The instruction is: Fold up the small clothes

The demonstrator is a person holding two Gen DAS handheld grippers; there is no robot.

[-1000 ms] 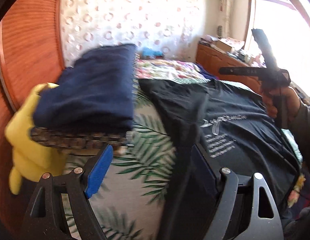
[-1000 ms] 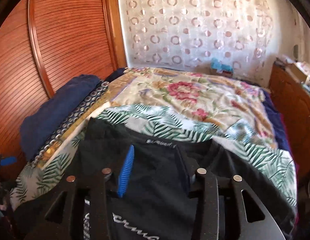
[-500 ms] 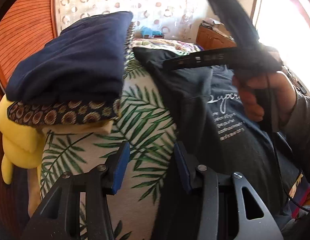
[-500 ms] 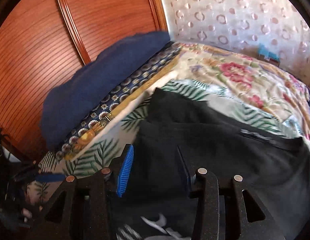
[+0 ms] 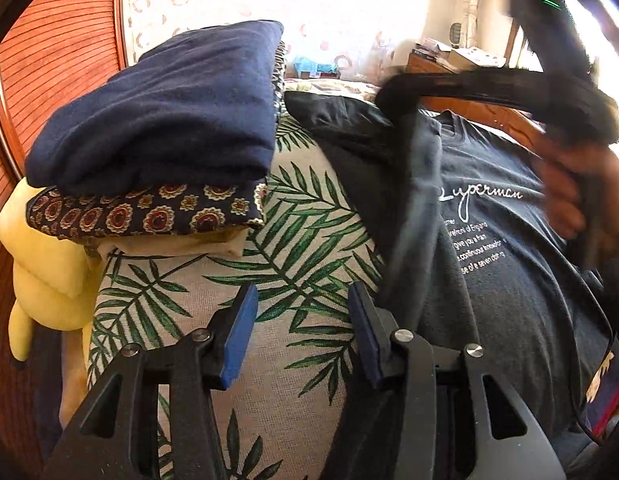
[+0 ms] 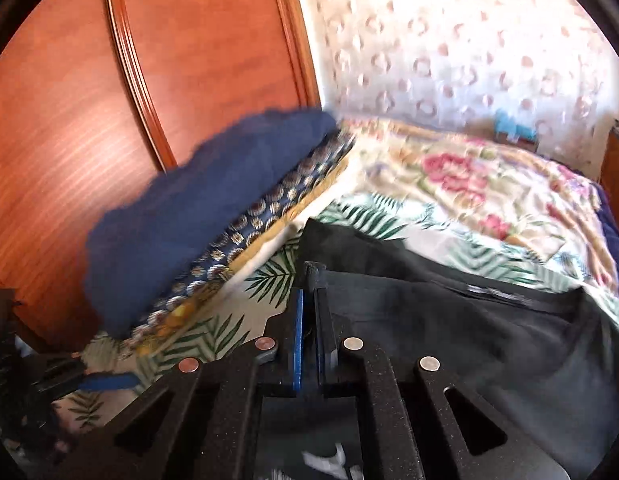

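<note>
Folded navy, patterned clothes stack [image 5: 157, 152] done. Beside stack, dark printed cotton T-shirt [image 5: 501, 264] left: right claw [image 6: 308, 280] just clenched on its fold, left claw [image 5: 301, 336] released.

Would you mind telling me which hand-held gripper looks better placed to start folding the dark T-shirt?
Right hand-held gripper: it is shut on the dark T-shirt edge. Left hand-held gripper hangs open over the leaf-print bedspread.
</note>
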